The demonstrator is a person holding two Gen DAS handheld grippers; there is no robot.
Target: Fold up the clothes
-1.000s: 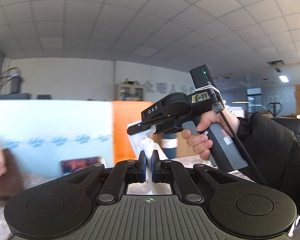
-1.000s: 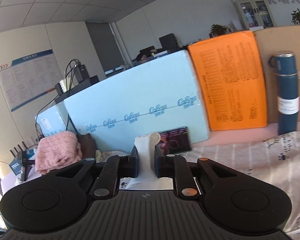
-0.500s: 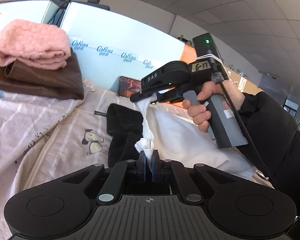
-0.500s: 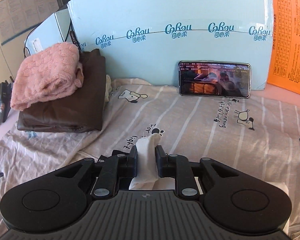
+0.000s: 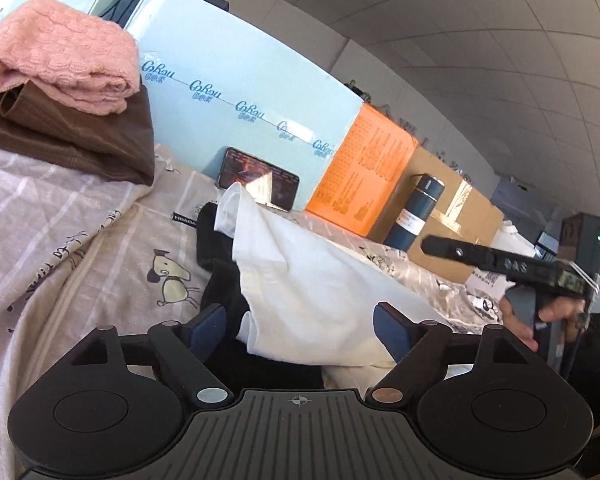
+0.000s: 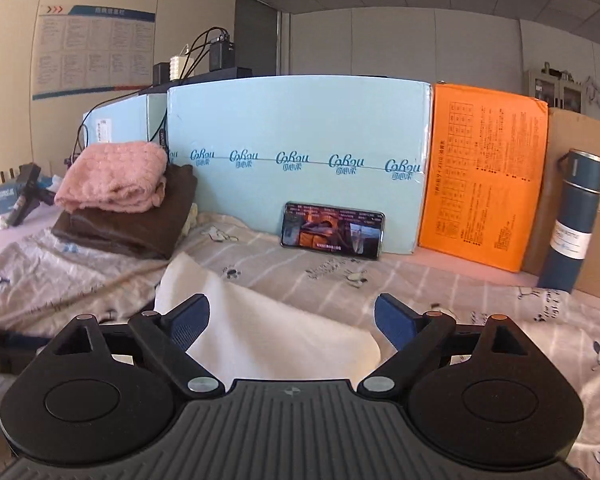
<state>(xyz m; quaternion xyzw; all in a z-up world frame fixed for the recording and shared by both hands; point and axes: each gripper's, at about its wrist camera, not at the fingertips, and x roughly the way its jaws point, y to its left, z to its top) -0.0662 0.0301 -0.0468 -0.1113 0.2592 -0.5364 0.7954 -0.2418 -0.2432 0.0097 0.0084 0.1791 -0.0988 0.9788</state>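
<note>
The left gripper (image 5: 300, 322) is held with its blue-padded fingers spread wide, and nothing is gripped between them. The white garment (image 5: 312, 280) lies just ahead of it, from about 12 to 1 o'clock, draped over a black garment (image 5: 220, 276) on the printed bedsheet (image 5: 80, 232); one white corner stands up toward 11 o'clock. White cloth is seen in the gap between the two fingers, but whether it is touched by either pad cannot be told.

The right gripper (image 6: 302, 320) is likewise spread wide and empty. In its view the white garment (image 6: 268, 328) lies directly beyond the fingers, filling the gap between them, with a point rising toward 11 o'clock.

At 10 o'clock a folded pink knit (image 6: 116, 176) is stacked on a folded brown garment (image 6: 140, 220). A phone (image 6: 332, 230) is propped against the light-blue box (image 6: 300, 128) at 12 o'clock, and a blue flask (image 6: 576, 220) stands at 2 o'clock.
</note>
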